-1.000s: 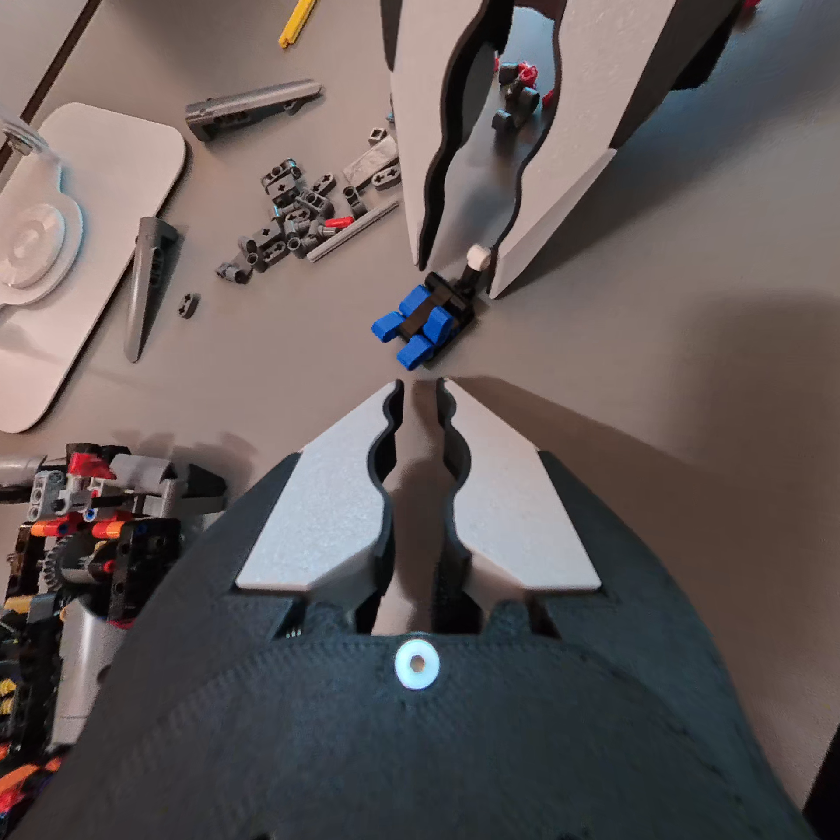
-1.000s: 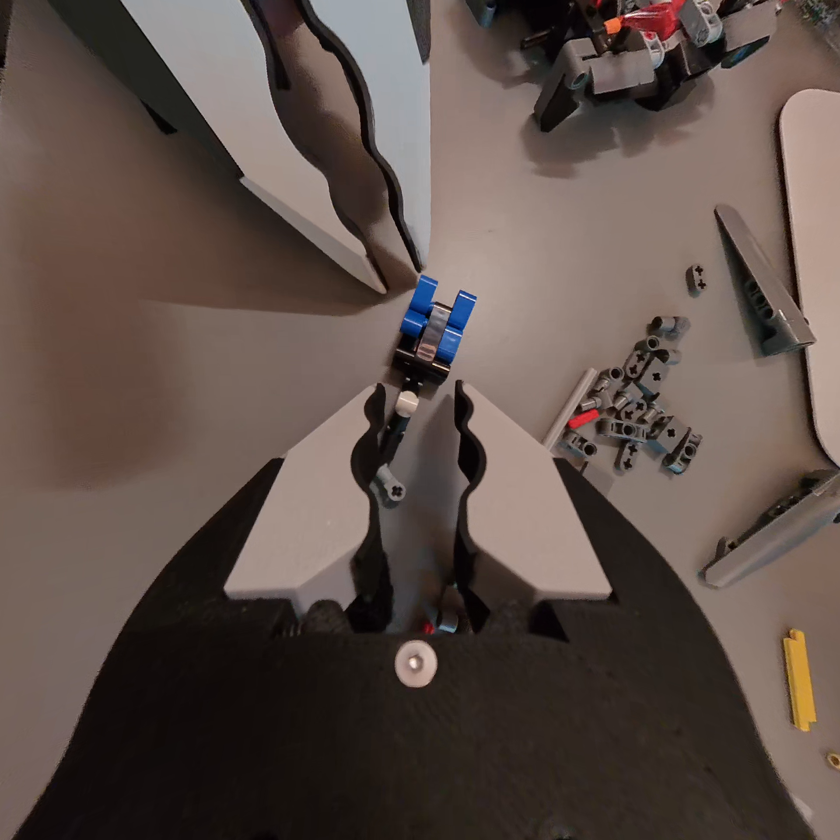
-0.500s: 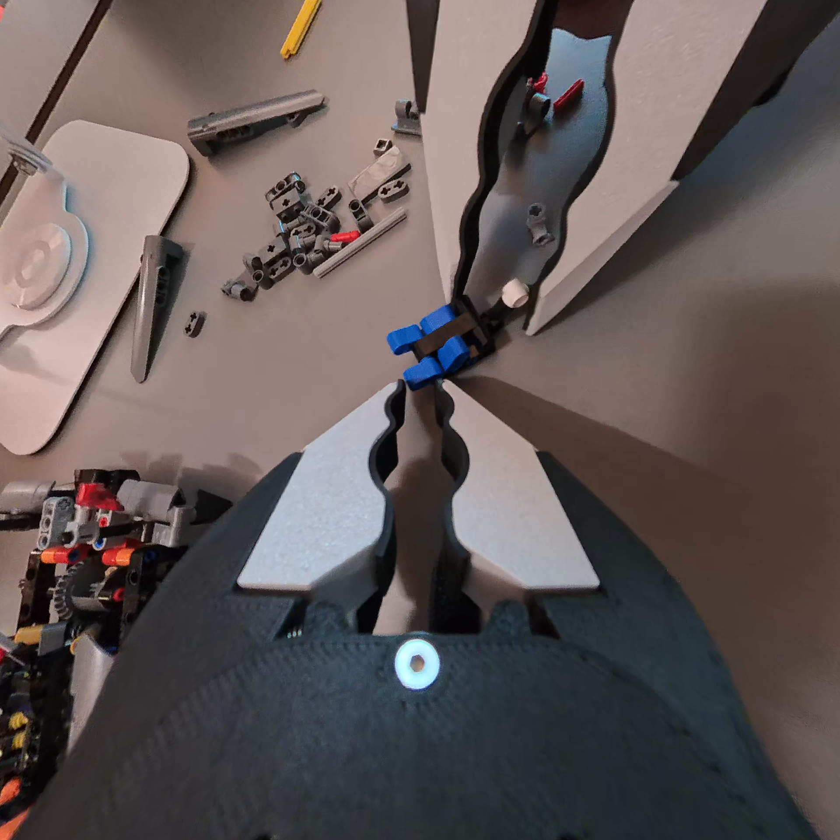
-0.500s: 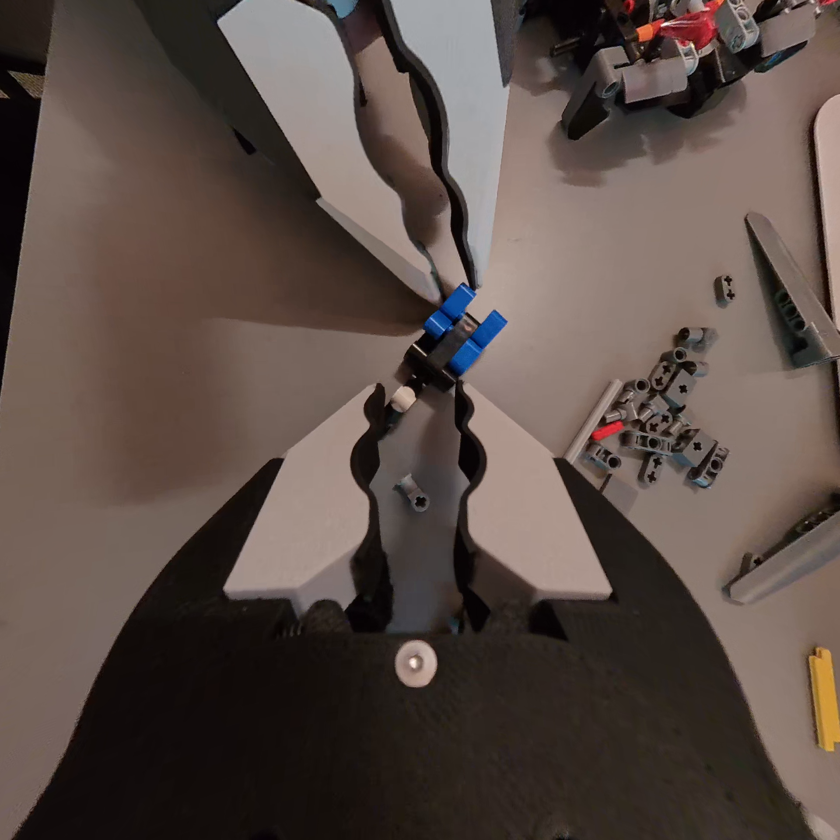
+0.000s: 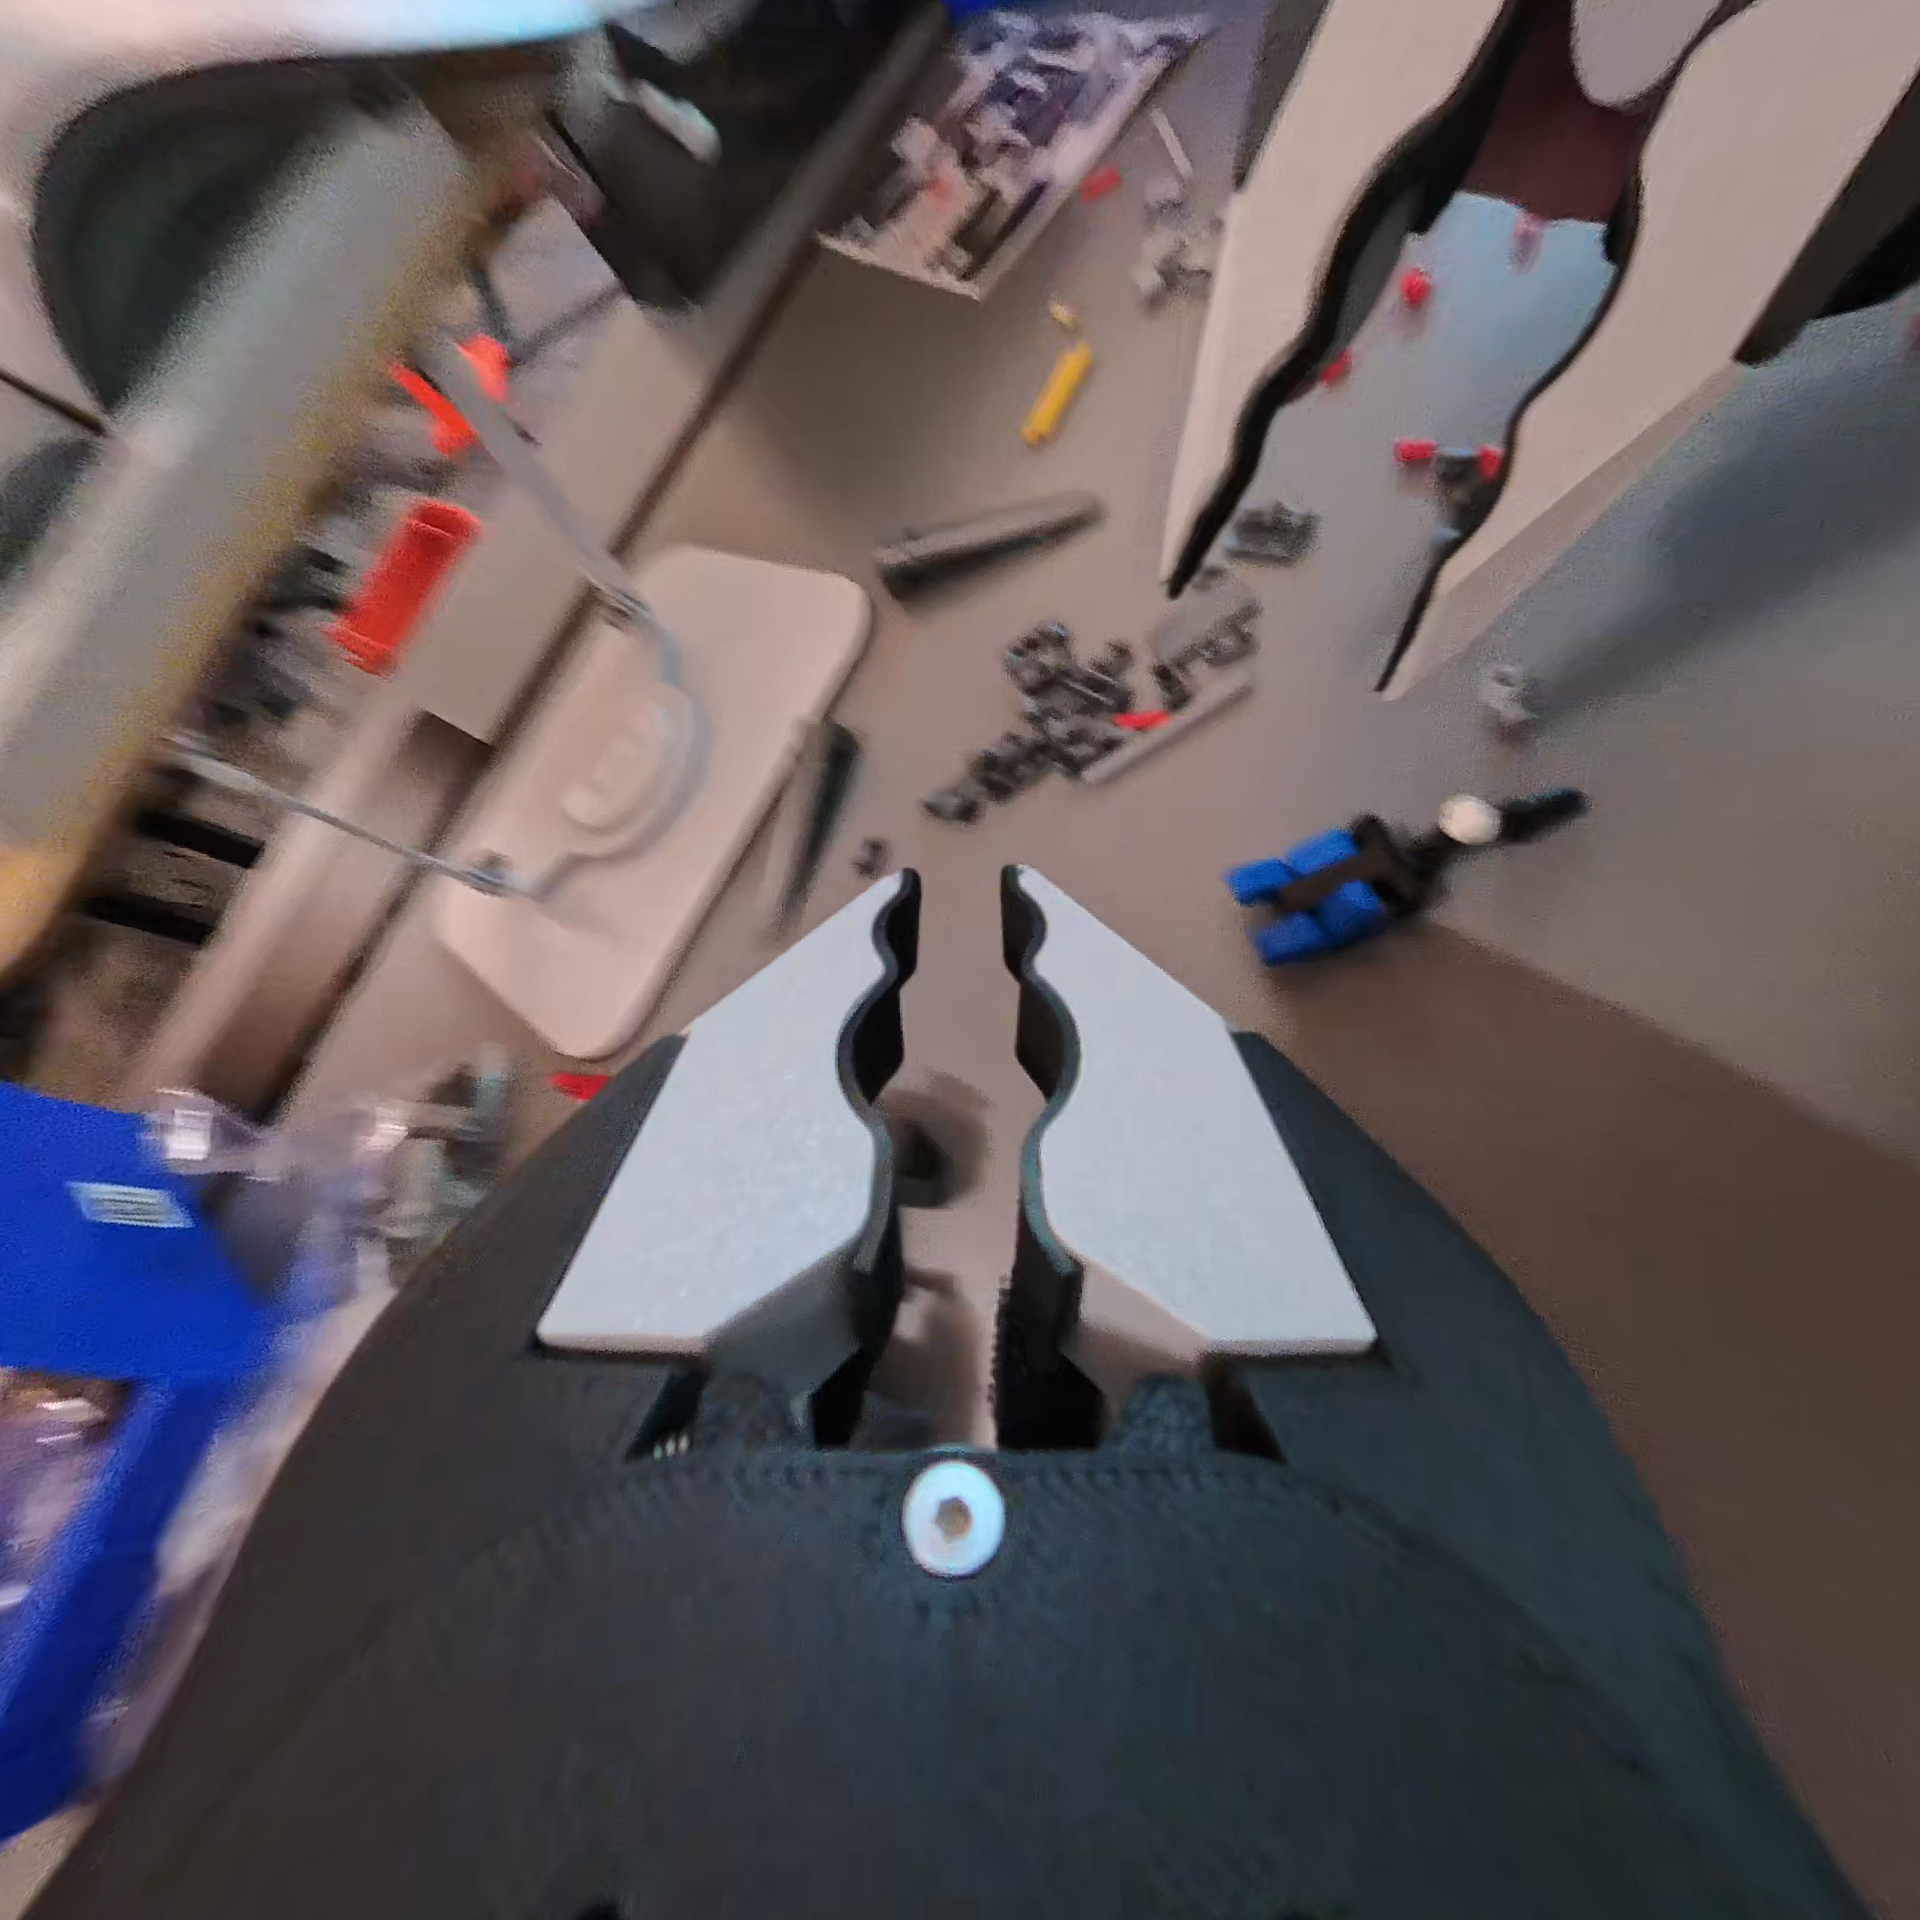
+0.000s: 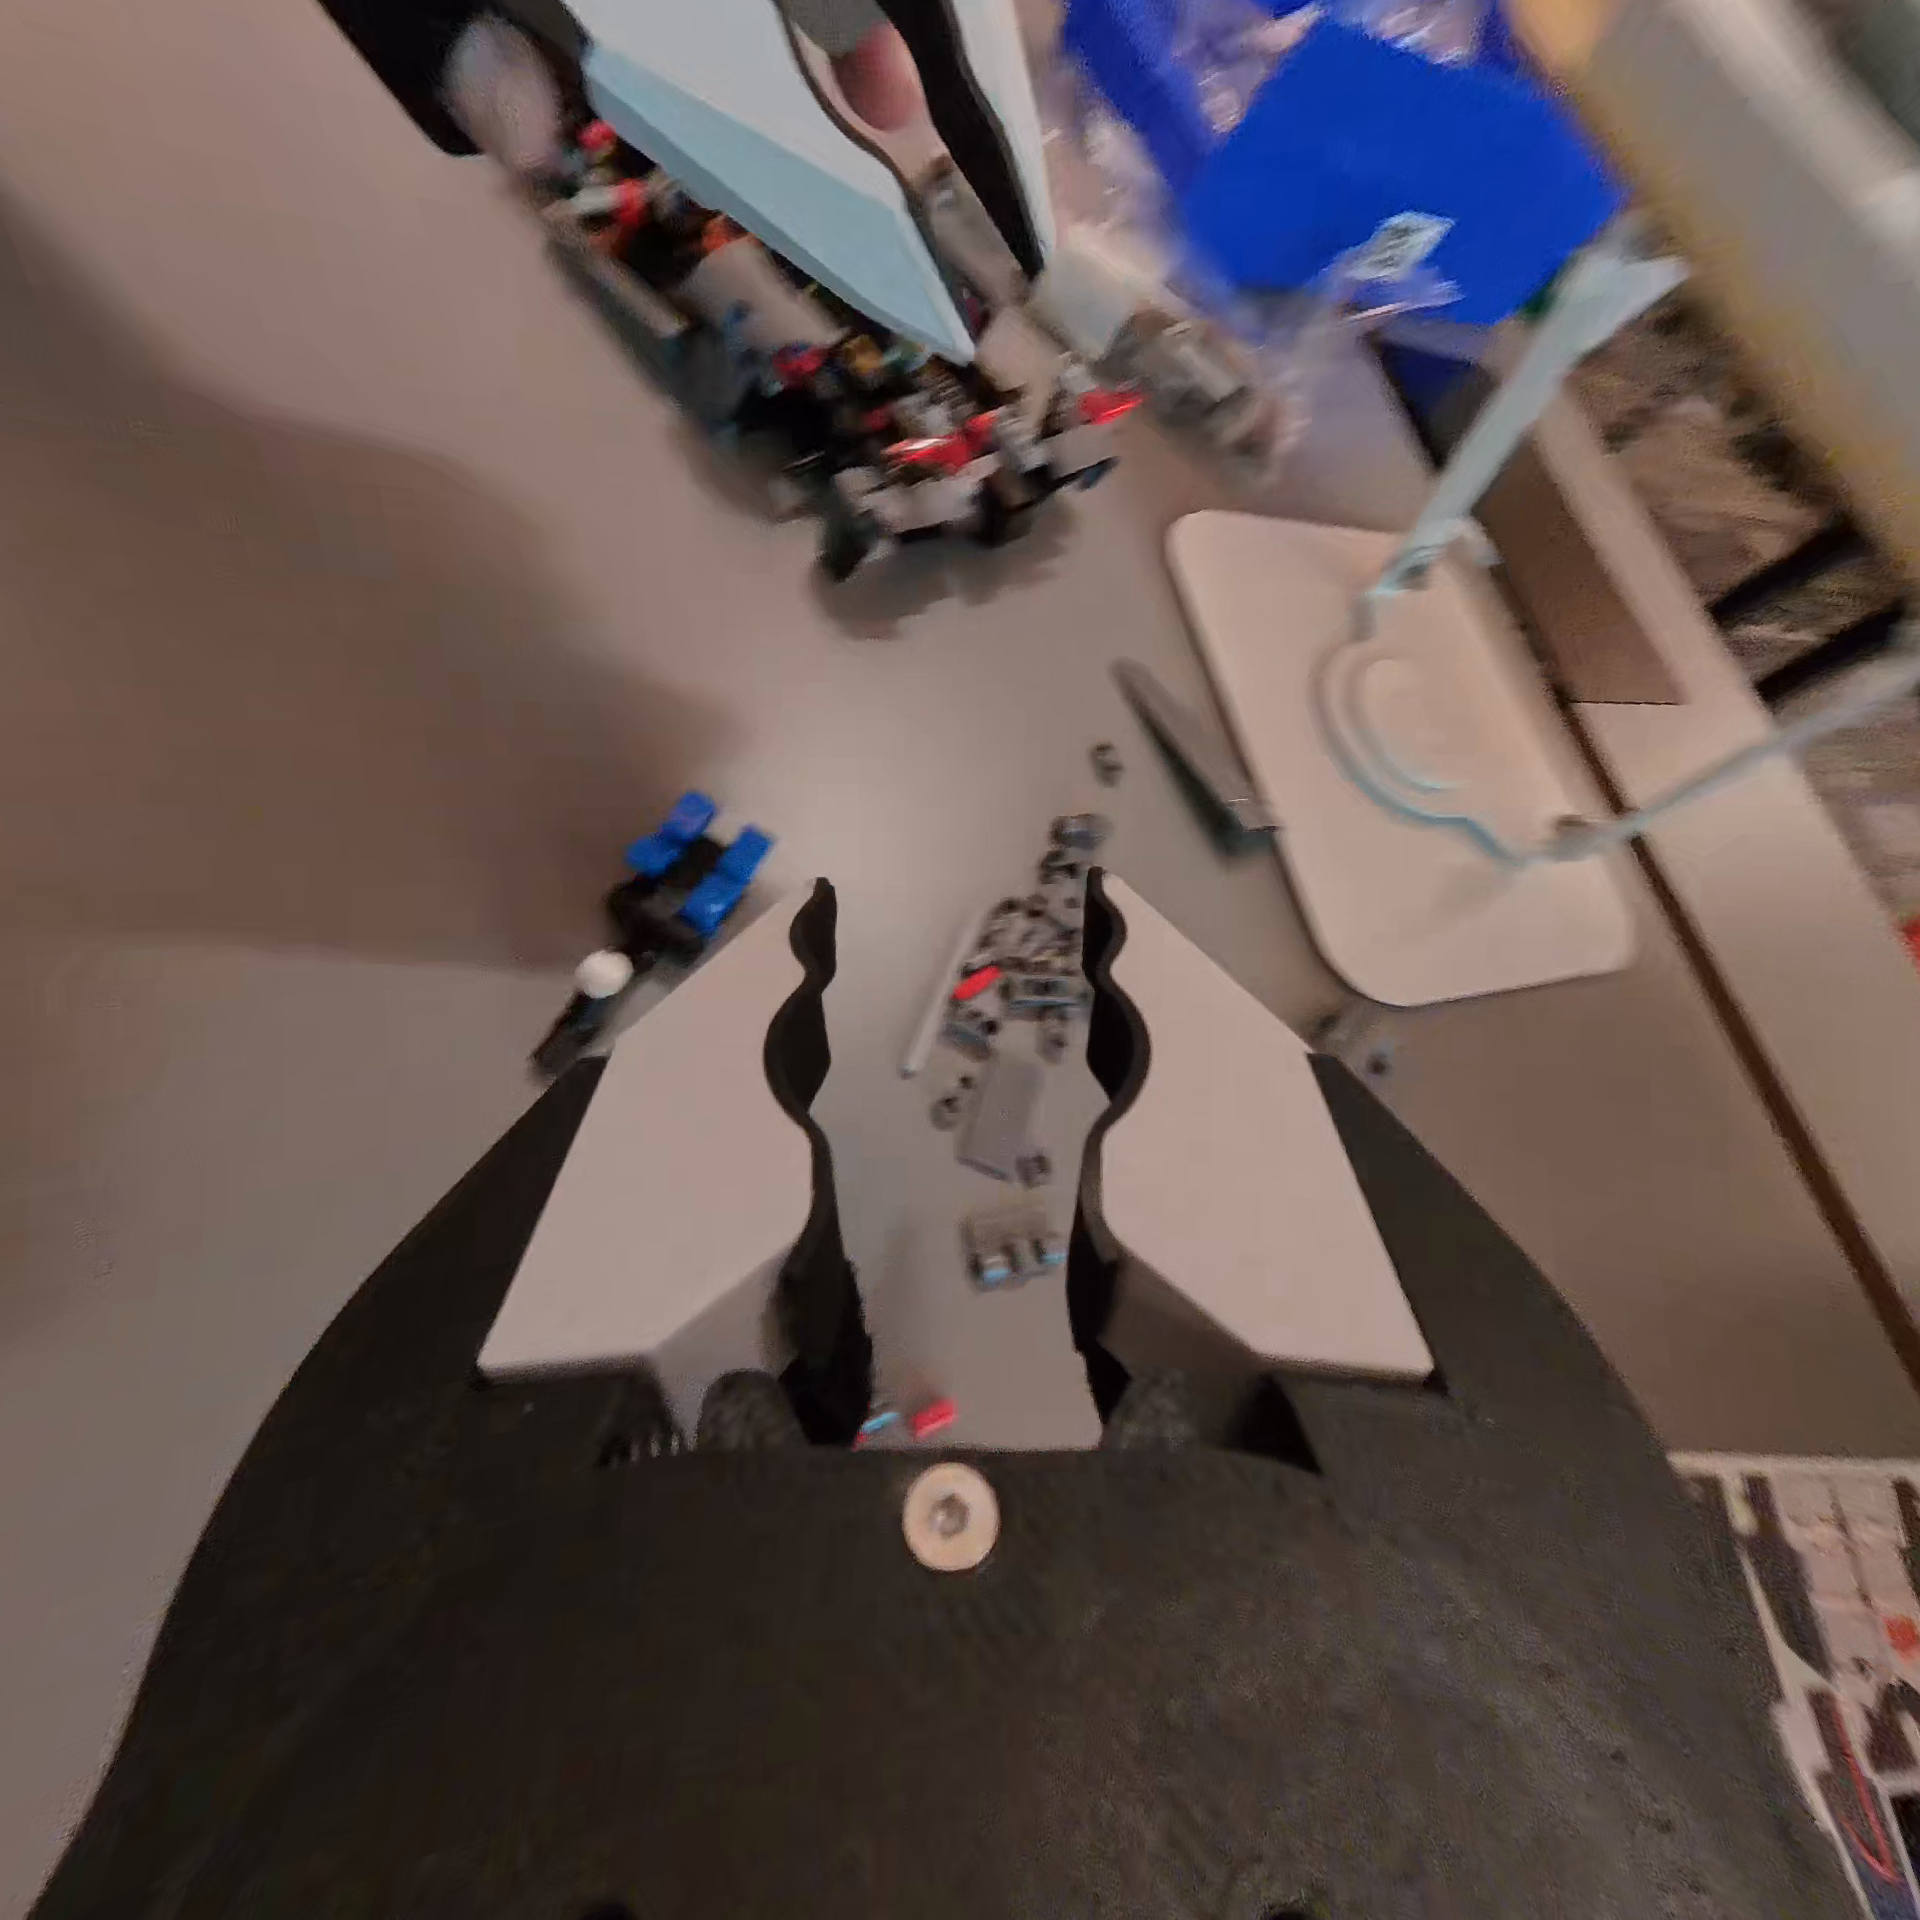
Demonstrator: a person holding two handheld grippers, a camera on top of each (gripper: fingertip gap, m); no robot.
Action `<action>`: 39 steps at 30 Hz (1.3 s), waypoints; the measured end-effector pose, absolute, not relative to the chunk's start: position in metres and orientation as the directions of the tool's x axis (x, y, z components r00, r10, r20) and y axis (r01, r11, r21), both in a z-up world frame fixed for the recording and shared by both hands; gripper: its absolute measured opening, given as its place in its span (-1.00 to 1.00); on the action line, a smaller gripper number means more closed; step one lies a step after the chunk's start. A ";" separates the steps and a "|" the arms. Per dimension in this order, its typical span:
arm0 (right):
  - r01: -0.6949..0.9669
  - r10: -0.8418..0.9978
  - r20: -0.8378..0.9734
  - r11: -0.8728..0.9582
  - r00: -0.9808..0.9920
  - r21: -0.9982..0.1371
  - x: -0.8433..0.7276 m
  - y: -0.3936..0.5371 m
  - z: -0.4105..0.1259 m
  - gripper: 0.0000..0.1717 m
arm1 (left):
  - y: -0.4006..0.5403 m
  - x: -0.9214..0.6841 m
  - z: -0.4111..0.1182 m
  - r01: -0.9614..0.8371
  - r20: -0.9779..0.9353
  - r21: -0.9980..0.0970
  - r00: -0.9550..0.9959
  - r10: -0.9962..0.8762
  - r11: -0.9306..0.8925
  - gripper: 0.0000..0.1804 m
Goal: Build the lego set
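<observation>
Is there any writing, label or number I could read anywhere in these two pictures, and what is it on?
Nothing can be read; no text to quote.
White sticker on the blue box: a printed label, too blurred to read.
The same sticker in the left wrist view: blurred as well.
Printed sheet at the table's edge: pictures and marks, too small and blurred to read.
Grey and blue building pieces: no writing visible.

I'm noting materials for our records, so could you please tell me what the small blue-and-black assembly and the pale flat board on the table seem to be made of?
Blue-and-black assembly: probably moulded plastic, going by its saturated colour and blocky snap-together shapes. Pale flat board: smooth, matte, rounded corners; plastic or coated board, blur leaves it open.
</observation>
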State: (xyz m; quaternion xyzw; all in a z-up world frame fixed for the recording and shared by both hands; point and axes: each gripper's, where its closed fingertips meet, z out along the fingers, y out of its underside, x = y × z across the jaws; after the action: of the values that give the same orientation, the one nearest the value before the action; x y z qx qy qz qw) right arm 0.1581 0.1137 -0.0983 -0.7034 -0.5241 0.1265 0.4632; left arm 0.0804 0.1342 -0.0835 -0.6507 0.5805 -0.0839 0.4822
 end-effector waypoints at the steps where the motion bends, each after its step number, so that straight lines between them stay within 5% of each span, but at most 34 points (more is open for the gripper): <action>1: 0.595 0.828 0.318 -0.024 0.462 -0.803 0.165 0.123 -0.089 -0.44 | 0.143 0.081 -0.068 -0.678 -0.507 -0.713 0.321 -0.800 0.179 -0.85; 11: 0.495 0.634 0.379 -0.006 0.674 -0.869 0.210 0.183 -0.038 -0.48 | 0.229 0.158 0.062 -0.666 -0.850 -0.500 0.254 -0.462 0.553 -0.66; 14: 0.455 0.624 0.358 0.003 0.695 -0.890 0.214 0.185 -0.045 -0.51 | 0.268 0.178 0.066 -0.742 -0.927 -0.341 0.163 -0.337 0.578 -0.63; 18: 0.488 0.604 0.402 0.024 0.689 -0.873 0.227 0.184 -0.053 -0.55 | 0.297 0.190 0.045 -0.790 -0.939 -0.258 0.069 -0.338 0.556 -0.65; 26: 0.458 0.626 0.359 0.003 0.692 -0.889 0.231 0.184 -0.057 -0.56 | 0.315 0.186 0.030 -0.801 -0.907 -0.341 0.141 -0.398 0.492 -1.00; 39: 0.456 0.633 0.351 -0.004 0.690 -0.890 0.232 0.184 -0.060 -0.57 | 0.308 0.183 0.041 -0.766 -0.861 -0.382 0.093 -0.499 0.517 -1.00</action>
State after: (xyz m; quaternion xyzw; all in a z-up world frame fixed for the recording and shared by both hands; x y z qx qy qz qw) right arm 0.2323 0.1839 -0.0598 -0.7046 -0.3865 0.0748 0.5903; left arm 0.1833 0.3078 0.0410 -0.4769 0.6632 0.1179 0.5647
